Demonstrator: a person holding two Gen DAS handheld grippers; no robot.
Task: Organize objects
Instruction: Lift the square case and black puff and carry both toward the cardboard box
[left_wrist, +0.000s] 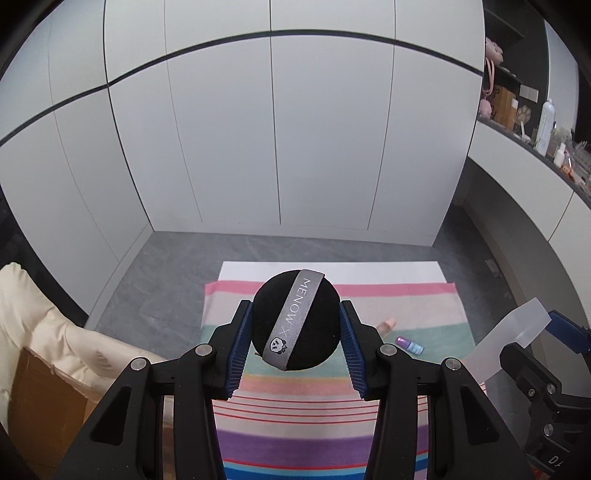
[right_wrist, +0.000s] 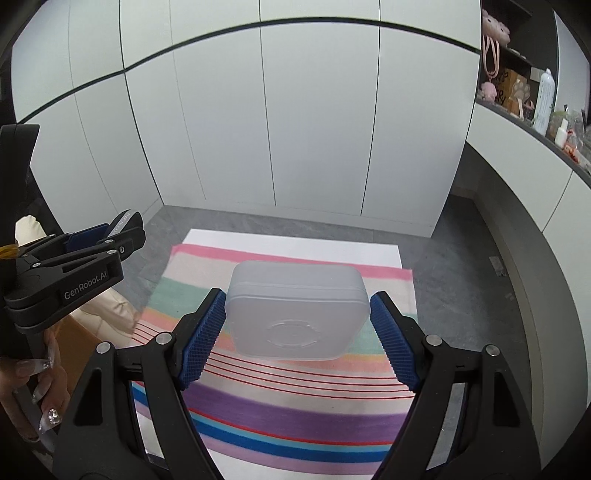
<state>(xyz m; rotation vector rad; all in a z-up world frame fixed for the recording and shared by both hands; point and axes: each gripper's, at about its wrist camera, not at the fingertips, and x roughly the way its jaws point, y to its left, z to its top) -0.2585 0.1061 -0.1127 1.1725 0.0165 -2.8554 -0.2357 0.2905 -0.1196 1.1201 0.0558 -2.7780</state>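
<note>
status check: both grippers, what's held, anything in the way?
Left gripper shut on black powder puff, lifted. Right gripper shut on frosted plastic box, lifted. Small purple bottle lies on striped cloth; nothing blocking.

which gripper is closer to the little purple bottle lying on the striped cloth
Probably the left. The left gripper, holding a black puff, sits just left of the purple bottle in its view. The right gripper, holding a plastic box, is farther off, to the bottle's right.
</note>
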